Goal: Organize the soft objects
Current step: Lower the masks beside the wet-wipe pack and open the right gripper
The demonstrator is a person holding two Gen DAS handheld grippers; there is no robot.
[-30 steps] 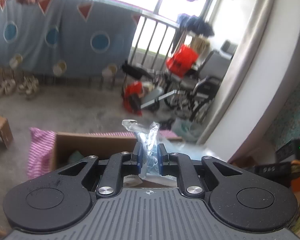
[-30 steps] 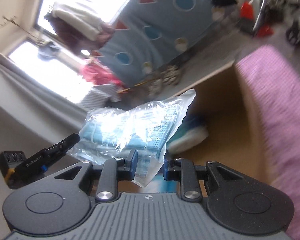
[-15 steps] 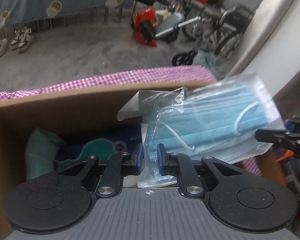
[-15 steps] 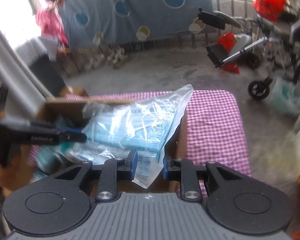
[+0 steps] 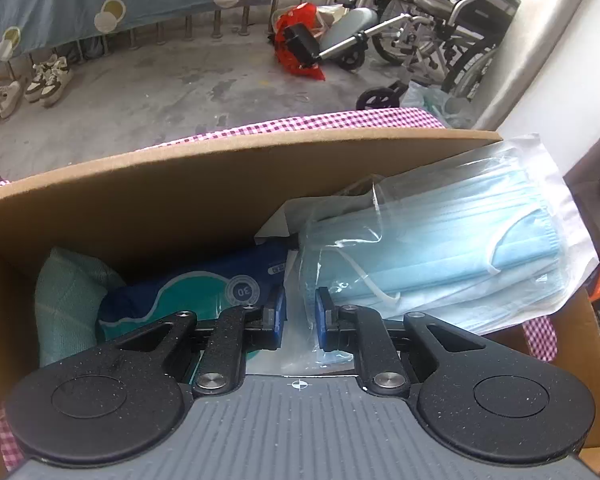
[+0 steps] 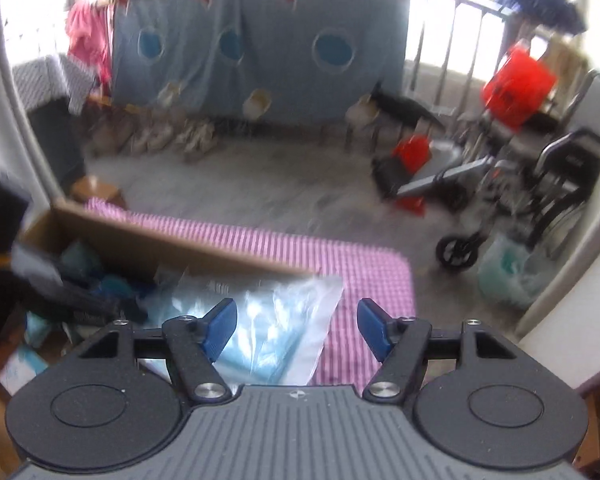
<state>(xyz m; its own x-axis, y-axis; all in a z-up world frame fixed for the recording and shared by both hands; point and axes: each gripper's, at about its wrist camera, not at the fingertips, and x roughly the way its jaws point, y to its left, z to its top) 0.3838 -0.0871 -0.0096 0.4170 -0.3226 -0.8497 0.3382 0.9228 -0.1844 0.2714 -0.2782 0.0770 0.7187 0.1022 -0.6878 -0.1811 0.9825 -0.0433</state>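
Landmark: cardboard box (image 5: 204,184), open-topped, set on a pink-checked cloth (image 5: 300,124).

Far left inside the box: pale green folded cloth (image 5: 66,300), leaning in the corner. Already stowed, by the look of it.

Just right of that, low in the box: dark blue and teal soft pack (image 5: 196,288), lying flat. Also stowed.

Right half of the box: clear bag of blue face masks (image 5: 452,252), tilted, lower end down inside, upper corner poking up past the right-hand wall. Not yet settled.

Left gripper (image 5: 299,312): fingers drawn narrow and pinched on the bag's loose plastic edge, near the middle of the box.

Right gripper (image 6: 296,328), over the box's right end: fingers opening, now wide; bag corner (image 6: 268,332) visible between them but pads clear of it, so let go on this side. View blurred; left gripper only a dark smear at the box's left end.

Judged progress: well along. Two soft items in, third partway in. Left to do: lower the bag until it lies inside the walls, release the left pinch. Cannot tell whether more soft items wait outside the box.
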